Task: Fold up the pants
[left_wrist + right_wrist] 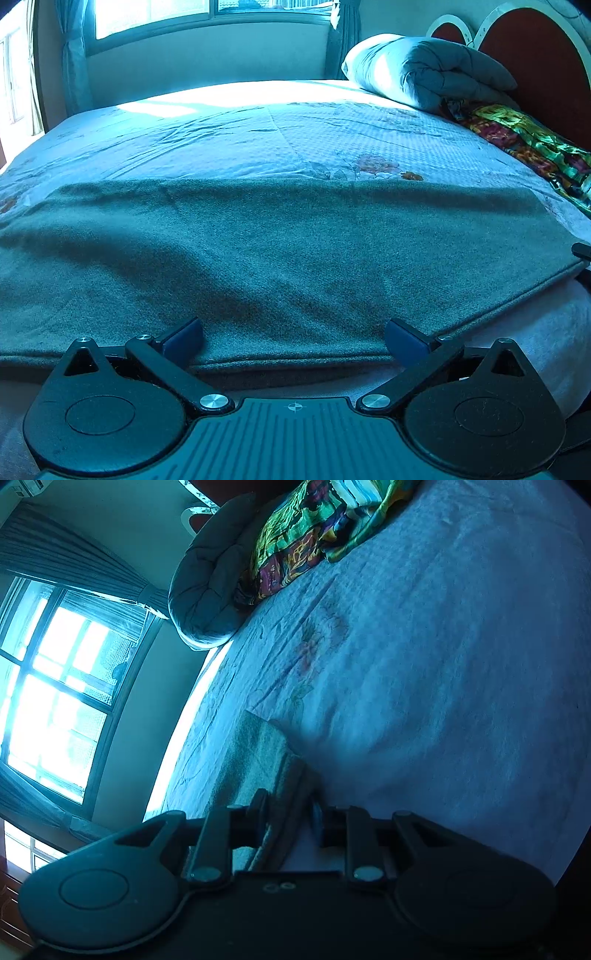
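One pair of grey-green fleecy pants is lying flat across the pale floral bedsheet, just ahead of the left gripper, whose jaws are gaping wide and holding nothing. Its bunched edge is sitting pinched between the nearly closed fingers of the right gripper.

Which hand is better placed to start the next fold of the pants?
Right, probably. The right tool is already pinched on an edge of the grey-green felted pants, while the left tool stands open over the near hem, gripping nothing.
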`<state>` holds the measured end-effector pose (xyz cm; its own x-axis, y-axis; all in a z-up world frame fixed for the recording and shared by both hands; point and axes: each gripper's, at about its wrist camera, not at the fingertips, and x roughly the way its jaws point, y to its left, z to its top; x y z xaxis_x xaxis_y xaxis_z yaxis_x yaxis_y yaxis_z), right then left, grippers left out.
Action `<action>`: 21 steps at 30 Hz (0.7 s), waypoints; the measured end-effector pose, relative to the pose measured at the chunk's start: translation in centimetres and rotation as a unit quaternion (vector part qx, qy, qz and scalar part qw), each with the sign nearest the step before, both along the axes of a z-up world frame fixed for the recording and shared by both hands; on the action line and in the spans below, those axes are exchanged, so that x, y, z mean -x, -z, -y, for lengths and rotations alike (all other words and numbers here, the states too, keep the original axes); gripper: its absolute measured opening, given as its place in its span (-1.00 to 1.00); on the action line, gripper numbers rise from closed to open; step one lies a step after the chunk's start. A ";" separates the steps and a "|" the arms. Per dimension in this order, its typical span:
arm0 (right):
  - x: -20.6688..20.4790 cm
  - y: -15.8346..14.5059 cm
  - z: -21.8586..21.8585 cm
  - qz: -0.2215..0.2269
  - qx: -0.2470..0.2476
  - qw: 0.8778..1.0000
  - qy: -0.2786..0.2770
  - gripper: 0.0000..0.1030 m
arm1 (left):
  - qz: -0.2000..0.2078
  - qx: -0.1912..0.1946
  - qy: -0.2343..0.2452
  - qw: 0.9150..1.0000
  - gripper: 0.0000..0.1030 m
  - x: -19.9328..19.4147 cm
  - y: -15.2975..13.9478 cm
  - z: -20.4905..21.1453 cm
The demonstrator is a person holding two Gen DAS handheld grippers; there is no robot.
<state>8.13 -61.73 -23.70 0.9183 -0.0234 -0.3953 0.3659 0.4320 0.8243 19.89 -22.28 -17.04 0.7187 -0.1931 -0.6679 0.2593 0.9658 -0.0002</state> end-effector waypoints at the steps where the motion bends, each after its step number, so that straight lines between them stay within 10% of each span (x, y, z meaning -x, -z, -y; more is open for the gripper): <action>1: 0.0 0.2 0.0 0.001 -0.002 1.000 0.002 -0.71 | 0.001 -0.001 0.000 1.000 1.00 0.1 0.0 0.0; 7: -0.4 -0.2 -0.3 -0.012 0.023 1.000 -0.003 -0.82 | 0.005 -0.009 -0.004 1.000 1.00 0.0 0.2 0.3; 13: -1.1 -6.8 -4.5 0.034 0.135 0.990 -0.030 -0.83 | 0.000 0.027 0.018 0.999 1.00 -0.2 -0.5 -1.4; 21: -6.3 -13.6 -16.5 0.086 0.215 0.962 -0.146 -0.83 | 0.008 0.003 -0.081 0.997 1.00 0.8 -1.4 -18.3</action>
